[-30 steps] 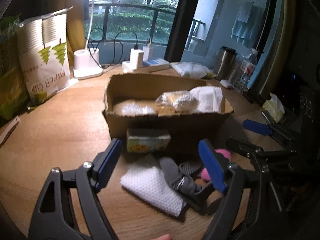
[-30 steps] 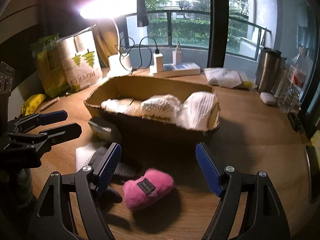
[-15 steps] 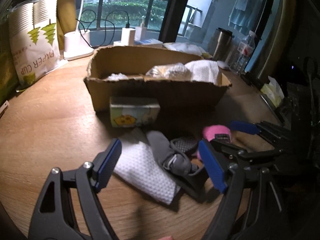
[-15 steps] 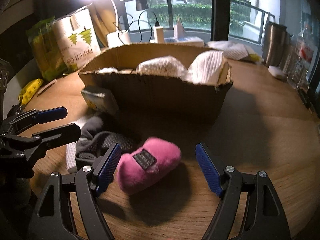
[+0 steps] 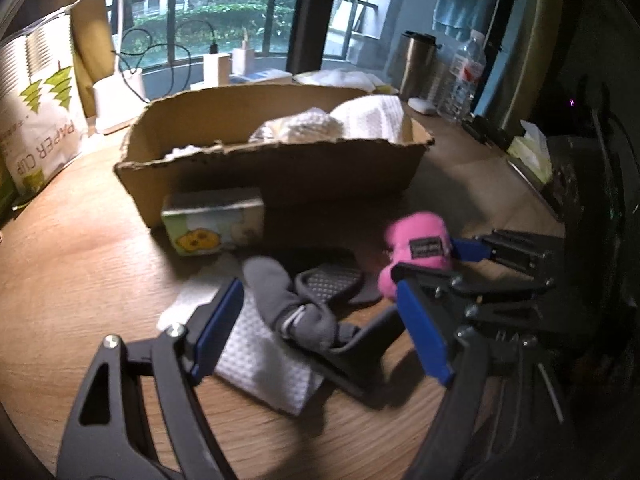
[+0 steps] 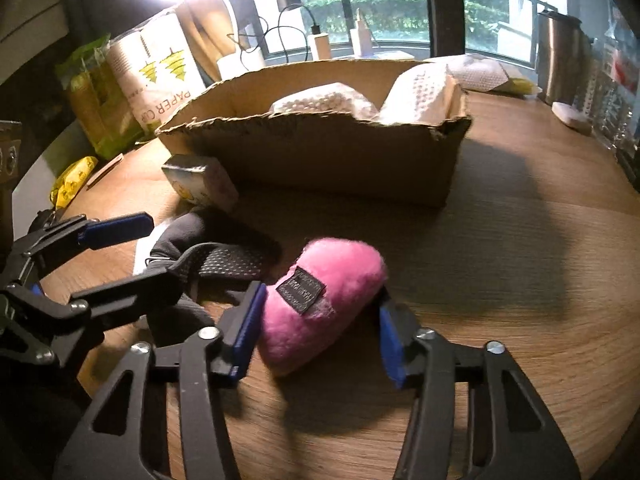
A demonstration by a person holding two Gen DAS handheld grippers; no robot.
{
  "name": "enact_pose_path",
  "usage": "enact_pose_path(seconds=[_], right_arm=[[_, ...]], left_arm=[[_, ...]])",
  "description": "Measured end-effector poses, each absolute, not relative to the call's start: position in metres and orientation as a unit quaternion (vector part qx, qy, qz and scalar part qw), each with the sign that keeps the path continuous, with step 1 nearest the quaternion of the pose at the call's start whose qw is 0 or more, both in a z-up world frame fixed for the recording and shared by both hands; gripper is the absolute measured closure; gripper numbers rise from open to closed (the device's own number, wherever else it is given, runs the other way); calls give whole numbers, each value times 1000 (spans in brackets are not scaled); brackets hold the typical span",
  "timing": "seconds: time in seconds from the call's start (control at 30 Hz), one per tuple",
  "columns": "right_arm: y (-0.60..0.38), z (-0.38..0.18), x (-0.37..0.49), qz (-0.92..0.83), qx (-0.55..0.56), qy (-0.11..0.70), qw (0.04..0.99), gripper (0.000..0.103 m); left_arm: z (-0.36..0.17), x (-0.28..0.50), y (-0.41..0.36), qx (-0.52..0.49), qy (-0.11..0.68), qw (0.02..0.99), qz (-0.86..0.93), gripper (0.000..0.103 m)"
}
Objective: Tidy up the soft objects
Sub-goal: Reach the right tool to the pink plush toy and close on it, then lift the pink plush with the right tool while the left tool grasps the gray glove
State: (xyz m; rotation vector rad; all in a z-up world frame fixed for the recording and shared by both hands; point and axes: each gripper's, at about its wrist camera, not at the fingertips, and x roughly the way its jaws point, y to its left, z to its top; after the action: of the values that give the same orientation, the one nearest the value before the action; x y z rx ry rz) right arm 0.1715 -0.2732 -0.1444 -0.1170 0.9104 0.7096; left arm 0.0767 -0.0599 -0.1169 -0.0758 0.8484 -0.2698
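Firstly, right gripper point(image 6: 318, 334): 2 blue-padded fingers spread apart, set low on either side of the pink plush toy point(image 6: 320, 300), which lies on the wooden table point(image 6: 520, 280); whether the pads touch it cannot be told. Plush toy: fuzzy, with 1 dark sewn label facing up.

Left gripper point(image 5: 320, 336): fingers wide apart, nothing between them but the grey glove point(image 5: 296, 312) beneath, which lies across a white textured cloth point(image 5: 260, 364). Glove: dotted palm facing up, just beside the plush toy.

Tissue pack point(image 5: 214, 228): small, yellow cartoon print, standing against the front wall of the cardboard box point(image 5: 280, 168). Box: open top, torn rim, holding 2 white cloth bundles point(image 5: 372, 118).

Behind, well apart: paper cup bag point(image 5: 40, 120), steel tumbler point(image 5: 418, 64), water bottle point(image 5: 464, 76).
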Motion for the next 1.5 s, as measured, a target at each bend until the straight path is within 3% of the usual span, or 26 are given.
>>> enact_pose_path(seconds=[0.03,0.23,0.6,0.63,0.8,1.23,1.33,1.5], right_arm=[[-276,-144,173,332,-53,427,839,54],[-294,-142,179,321,-35,421,848,55],[-299,-142,182,332,-25,420,844,55],[-300,-142,183,332,-24,420,844,55],[-301,-140,181,335,-24,418,844,55],[-308,-121,183,325,-28,397,858,59],[-305,-119,184,325,-41,396,858,69],[-301,-118,182,326,-51,394,858,74]], left_arm=[[-118,78,-63,-31,414,900,-132,35],[-123,86,-65,-22,427,897,-116,45],[-134,92,-62,-18,455,885,-98,47],[-134,91,-63,-17,455,884,-101,57],[-129,90,-71,-15,452,883,-122,76],[-99,88,-74,-29,423,893,-150,78],[-91,88,-73,-32,413,897,-152,78],[-80,86,-70,-33,398,904,-155,78]])
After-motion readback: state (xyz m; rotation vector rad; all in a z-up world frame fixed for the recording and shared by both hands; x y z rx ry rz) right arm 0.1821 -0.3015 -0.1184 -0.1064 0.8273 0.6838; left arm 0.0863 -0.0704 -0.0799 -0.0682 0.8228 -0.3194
